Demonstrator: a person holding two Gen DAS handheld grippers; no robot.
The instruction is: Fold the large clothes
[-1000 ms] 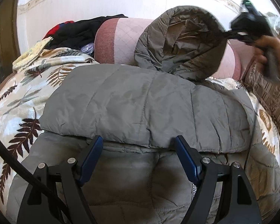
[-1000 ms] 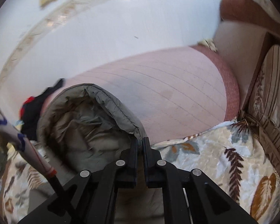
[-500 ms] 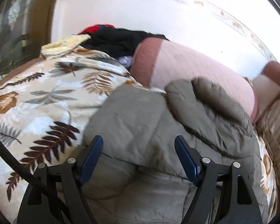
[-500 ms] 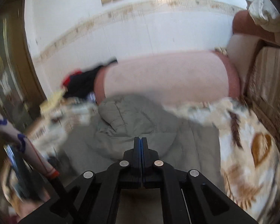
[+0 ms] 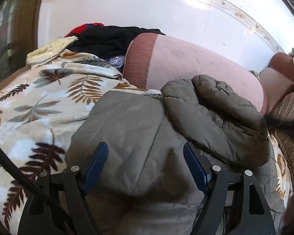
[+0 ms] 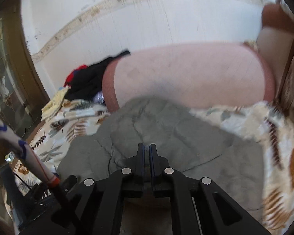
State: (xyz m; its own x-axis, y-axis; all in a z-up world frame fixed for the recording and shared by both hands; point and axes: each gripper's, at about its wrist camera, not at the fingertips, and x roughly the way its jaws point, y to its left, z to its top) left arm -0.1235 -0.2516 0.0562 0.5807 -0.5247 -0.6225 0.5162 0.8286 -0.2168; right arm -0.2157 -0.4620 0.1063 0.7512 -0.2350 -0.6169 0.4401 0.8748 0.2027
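I am holding my left tongs (image 5: 146, 164) spread wide over the grey padded coat (image 5: 127, 137), with nothing pinched between the blue pads; the quilted fabric is merely lying beneath them. My right tongs (image 6: 146, 154) are pressed together, and I am seeing no cloth caught between them. The coat is lying on the leaf-patterned blanket (image 5: 39, 101) covering the bed, in front of the pink bolster (image 5: 196, 66). Its hood (image 5: 215, 113) is resting turned down onto the upper right of the body, puffed and uneven.

The main danger, as I am judging it, is that hood springing back: the filling looks thick and nothing is pressing it flat, so it may be unrolling as soon as I am working elsewhere. If I am closing the left tongs here, I am risking a grip on only the top layer, which would drag the fold apart rather than carry the whole stack. The slick shell could also be sliding over the soft blanket and skewing the edges. The right wrist view is blurred, so I am not trusting it for fine aim. The black clothes (image 5: 107, 39) heaped behind are well apart.
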